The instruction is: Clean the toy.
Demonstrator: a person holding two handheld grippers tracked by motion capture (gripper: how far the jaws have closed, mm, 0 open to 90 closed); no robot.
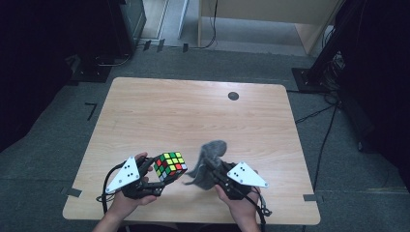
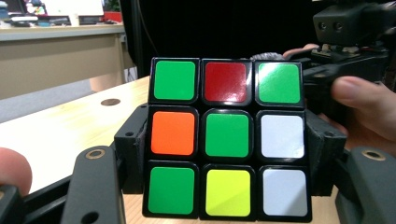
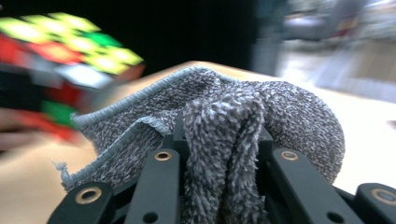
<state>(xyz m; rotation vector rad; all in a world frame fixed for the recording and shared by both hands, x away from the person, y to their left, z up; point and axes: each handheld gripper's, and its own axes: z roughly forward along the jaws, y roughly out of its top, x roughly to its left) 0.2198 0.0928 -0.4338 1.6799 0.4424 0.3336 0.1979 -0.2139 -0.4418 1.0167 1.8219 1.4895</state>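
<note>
Between left fingers [image 2: 226,154]: cube [image 2: 226,137]; right fingers [image 3: 219,149] seemingly pinch cloth [image 3: 224,126].

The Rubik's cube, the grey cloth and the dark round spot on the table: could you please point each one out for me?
Rubik's cube [image 2: 227,135]: left gripper view, green centre square of the facing side.
Grey cloth [image 3: 219,121]: right gripper view, bunched fold between the jaws.
Dark round spot [image 1: 233,95]: high view, its middle, far on the tabletop.

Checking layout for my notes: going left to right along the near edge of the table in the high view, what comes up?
Left gripper → puzzle cube → grey cloth → right gripper.
</note>
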